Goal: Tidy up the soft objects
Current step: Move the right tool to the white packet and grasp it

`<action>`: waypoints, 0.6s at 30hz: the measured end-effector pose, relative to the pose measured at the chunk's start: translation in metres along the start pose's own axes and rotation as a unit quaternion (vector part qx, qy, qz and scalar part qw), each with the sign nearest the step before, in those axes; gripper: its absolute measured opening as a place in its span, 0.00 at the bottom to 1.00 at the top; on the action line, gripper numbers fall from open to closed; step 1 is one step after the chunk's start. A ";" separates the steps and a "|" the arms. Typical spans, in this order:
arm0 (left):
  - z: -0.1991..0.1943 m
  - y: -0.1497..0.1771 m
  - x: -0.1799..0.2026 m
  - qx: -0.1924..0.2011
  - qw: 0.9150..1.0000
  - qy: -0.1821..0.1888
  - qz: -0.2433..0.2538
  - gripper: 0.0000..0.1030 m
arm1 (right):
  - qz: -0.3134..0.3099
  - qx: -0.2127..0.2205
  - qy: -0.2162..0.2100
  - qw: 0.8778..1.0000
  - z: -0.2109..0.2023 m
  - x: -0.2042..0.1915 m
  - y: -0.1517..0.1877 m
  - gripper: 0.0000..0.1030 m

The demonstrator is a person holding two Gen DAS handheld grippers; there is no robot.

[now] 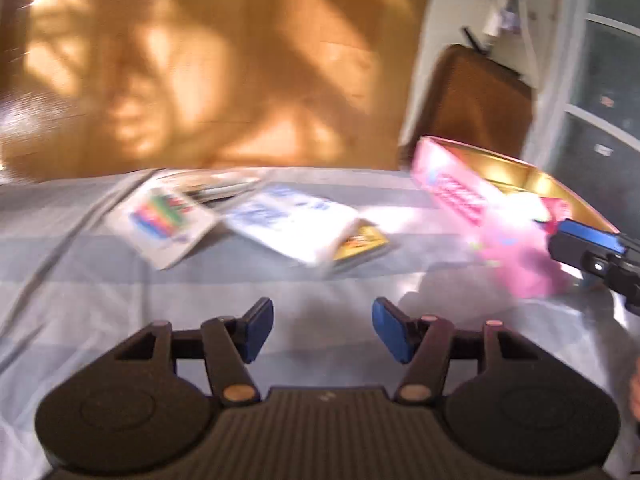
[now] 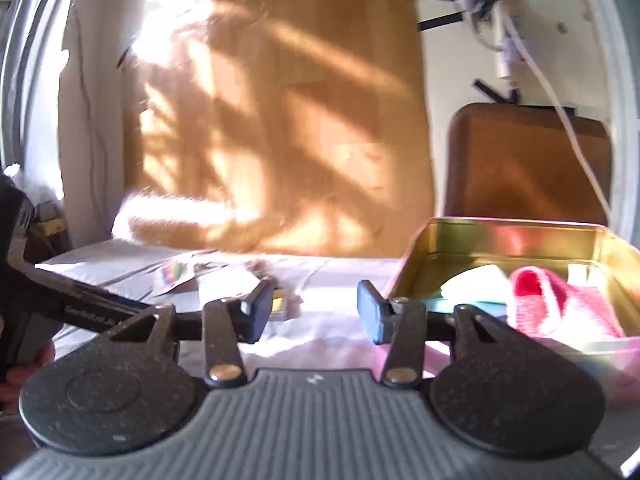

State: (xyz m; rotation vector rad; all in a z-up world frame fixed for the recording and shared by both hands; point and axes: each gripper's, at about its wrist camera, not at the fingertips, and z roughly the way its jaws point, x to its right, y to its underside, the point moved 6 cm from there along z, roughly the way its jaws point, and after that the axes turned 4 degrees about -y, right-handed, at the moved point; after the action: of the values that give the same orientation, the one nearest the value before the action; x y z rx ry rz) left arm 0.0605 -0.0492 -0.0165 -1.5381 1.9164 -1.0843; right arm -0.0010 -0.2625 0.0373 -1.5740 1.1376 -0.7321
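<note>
The left gripper (image 1: 323, 330) has its fingers (image 1: 258, 328) parted with nothing between them, only pale striped bedsheet (image 1: 120, 304) showing in the gap. The right gripper (image 2: 316, 312) likewise stands with fingers (image 2: 260, 312) apart and empty, set just left of the tin (image 2: 416, 248) at the right of its frame.

In the right wrist view the tin already holds a pink knitted piece (image 2: 560, 308) and something pale (image 2: 476, 284) beside it, so one drop looks done, and the step in hand seems to be going for the next soft thing. In the left wrist view a pink bundle (image 1: 516, 256) shows at the tin's near side, at right of frame; whether it lies inside or against the wall is blurred.

What remains lies mid-frame on the bed in the left wrist view: a white pack (image 1: 292, 228), a flat pouch (image 1: 164, 220) to its left, and a yellow packet (image 1: 362, 242) peeking from under the white one. The next move probably calls for lowering the left fingers over the white pack, closing gently and lifting clear of its neighbours.

Print is too smeared to read: blue marks on the white pack, coloured stripes on the pouch, red blocks on the tin's pink outer wall.
</note>
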 end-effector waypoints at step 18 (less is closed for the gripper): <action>-0.004 0.002 -0.070 0.044 0.990 0.011 -0.133 0.57 | -0.113 -0.154 -0.006 0.982 0.176 -0.048 0.001 0.77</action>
State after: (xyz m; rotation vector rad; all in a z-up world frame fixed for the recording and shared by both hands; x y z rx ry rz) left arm 0.0752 0.0195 -0.0246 -1.7744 1.6844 -1.2831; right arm 0.1353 -0.1513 -0.0128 -1.9898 1.1138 -0.7172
